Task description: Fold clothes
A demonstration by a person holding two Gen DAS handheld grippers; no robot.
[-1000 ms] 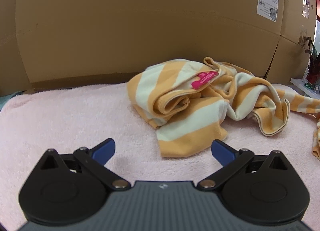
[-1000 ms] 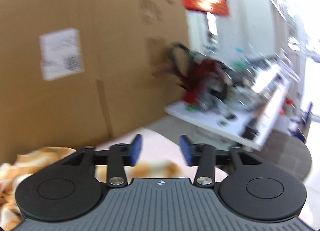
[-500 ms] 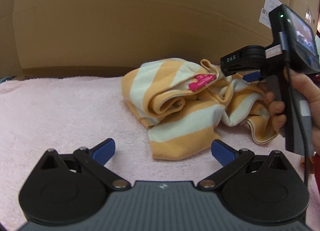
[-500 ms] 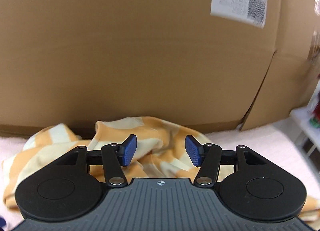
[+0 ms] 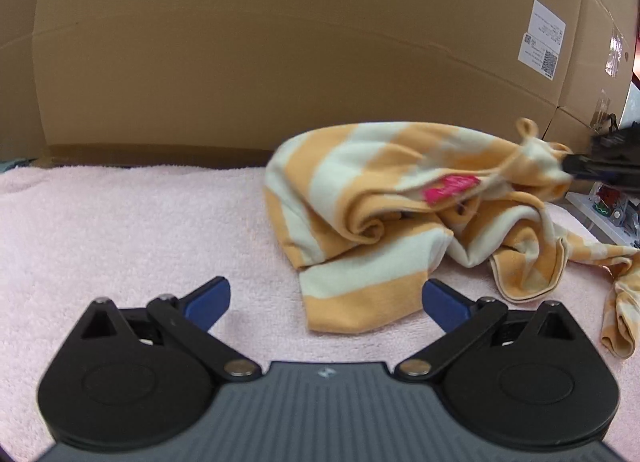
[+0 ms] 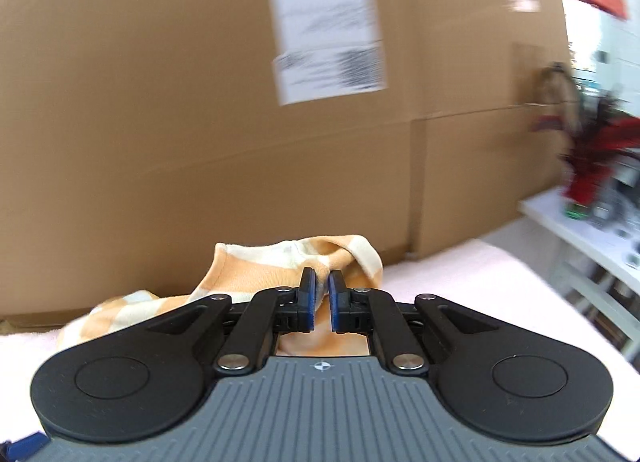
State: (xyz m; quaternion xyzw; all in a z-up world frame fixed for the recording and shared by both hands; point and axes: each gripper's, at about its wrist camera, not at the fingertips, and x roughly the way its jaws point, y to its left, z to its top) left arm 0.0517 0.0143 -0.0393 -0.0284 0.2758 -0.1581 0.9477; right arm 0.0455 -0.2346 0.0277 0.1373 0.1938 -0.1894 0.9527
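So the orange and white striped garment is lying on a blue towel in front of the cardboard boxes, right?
Not quite. The towel under the striped garment is pale pink, not blue, as the left wrist view shows. The garment does lie in front of the cardboard boxes.

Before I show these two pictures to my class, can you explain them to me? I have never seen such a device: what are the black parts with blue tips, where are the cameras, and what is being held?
A person holds a hand-held gripper in each hand; each carries a camera looking along its two blue-tipped fingers. One picture comes from the left gripper, which is open and empty above a pink towel. On the towel lies a crumpled orange-and-white striped garment, in front of cardboard boxes. The other picture comes from the right gripper, whose jaws are closing on a fold of that garment.
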